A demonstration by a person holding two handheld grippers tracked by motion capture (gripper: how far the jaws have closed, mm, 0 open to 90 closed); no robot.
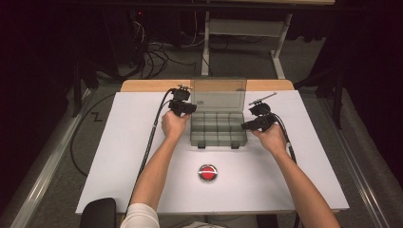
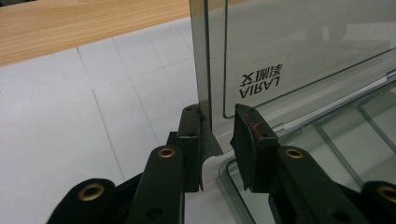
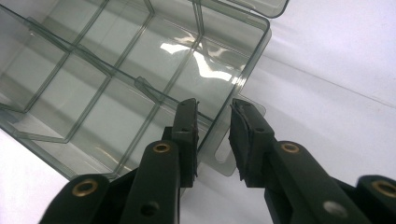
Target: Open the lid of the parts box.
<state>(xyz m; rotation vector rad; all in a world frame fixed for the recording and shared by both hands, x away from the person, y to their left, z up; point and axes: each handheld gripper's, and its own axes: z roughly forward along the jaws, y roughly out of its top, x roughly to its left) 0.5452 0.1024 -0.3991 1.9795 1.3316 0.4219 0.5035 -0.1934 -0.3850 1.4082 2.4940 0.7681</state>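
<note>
A clear grey plastic compartment box (image 1: 218, 129) lies open mid-table, its lid (image 1: 218, 92) standing upright at the back. My left gripper (image 1: 191, 108) is at the lid's left edge. In the left gripper view the lid (image 2: 299, 46) edge sits between the jaws of the left gripper (image 2: 217, 123), close to the left one, with a gap to the right one; the gripper is open. My right gripper (image 1: 247, 125) is at the box's right side. In the right gripper view the right gripper (image 3: 213, 116) stands open astride the box (image 3: 93, 93) wall, above a slotted tab (image 3: 224, 161).
A round red button (image 1: 207, 173) lies on the white table sheet (image 1: 119, 156) in front of the box. A wooden strip (image 1: 147, 85) runs along the table's far edge. The box's compartments hold nothing. Cables trail from both grippers toward the person.
</note>
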